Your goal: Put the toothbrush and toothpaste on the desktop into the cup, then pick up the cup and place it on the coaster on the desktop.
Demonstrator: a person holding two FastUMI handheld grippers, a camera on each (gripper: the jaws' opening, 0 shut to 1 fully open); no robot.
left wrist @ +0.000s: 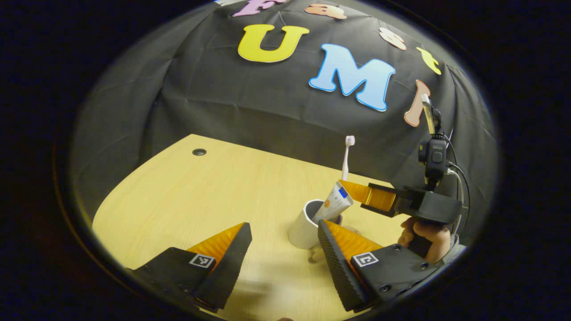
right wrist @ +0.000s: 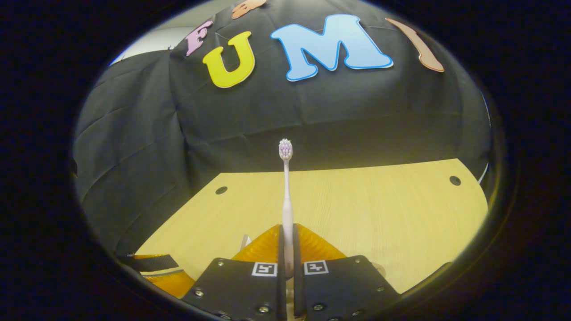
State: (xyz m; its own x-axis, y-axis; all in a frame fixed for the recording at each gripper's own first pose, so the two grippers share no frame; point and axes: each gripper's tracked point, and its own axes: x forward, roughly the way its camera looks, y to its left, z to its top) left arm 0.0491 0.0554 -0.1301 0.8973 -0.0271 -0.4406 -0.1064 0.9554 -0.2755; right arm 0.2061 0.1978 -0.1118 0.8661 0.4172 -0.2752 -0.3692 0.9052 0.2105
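Observation:
A white cup (left wrist: 304, 228) stands on the wooden desktop (left wrist: 200, 196) just ahead of my left gripper (left wrist: 283, 238), whose jaws are open on either side of it without touching it. A toothpaste tube (left wrist: 332, 203) leans in the cup, its top sticking out. Above the cup, my right gripper (left wrist: 347, 183) is shut on the handle of a white toothbrush (left wrist: 347, 156), which stands upright. In the right gripper view the toothbrush (right wrist: 286, 191) rises straight from between the closed fingers of the right gripper (right wrist: 287, 231), with its bristle head on top.
A hand (left wrist: 424, 238) holds the right gripper's black body at the right. Cable holes (left wrist: 199, 152) (right wrist: 455, 180) mark the far desktop. The left gripper's orange finger (right wrist: 154, 267) shows low on the left in the right gripper view. Black cloth walls close off the back.

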